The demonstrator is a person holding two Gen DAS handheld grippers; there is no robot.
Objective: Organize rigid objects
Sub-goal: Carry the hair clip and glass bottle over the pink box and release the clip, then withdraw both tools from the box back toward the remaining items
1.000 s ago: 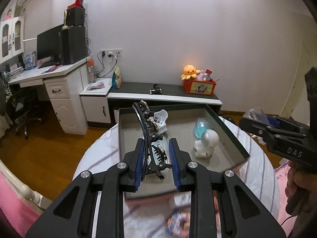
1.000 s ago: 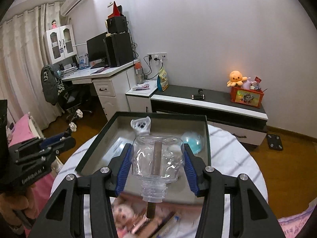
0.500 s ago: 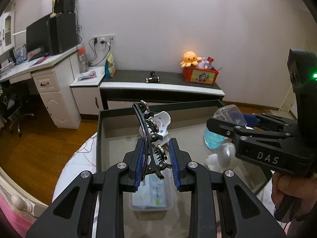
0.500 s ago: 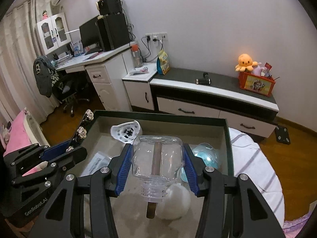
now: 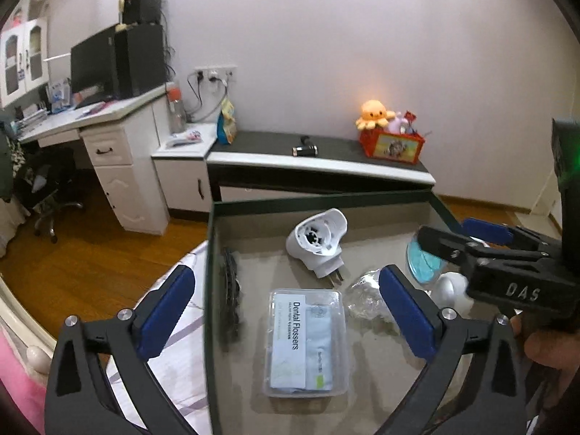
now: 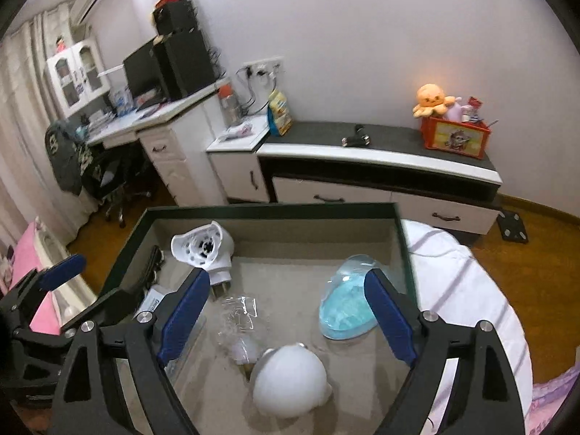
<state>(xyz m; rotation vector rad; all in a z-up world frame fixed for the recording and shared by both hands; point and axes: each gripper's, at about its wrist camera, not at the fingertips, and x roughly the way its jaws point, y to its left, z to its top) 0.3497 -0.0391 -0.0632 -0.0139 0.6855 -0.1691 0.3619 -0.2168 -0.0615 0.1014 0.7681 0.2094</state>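
Tray (image 5: 362, 201) rim dark, hair clip (image 5: 230, 290) against left wall, both tools wide.

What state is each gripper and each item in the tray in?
left gripper: open, empty
right gripper: open, empty
hair clip: lying against the tray's left wall
clear bottle: lying on the tray floor
dental flossers box: flat, closed
tray: holding everything

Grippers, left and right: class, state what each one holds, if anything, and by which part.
Nothing is held. The left gripper stands open; the black hair clip lies in the tray. The right gripper stands open over the clear bottle.
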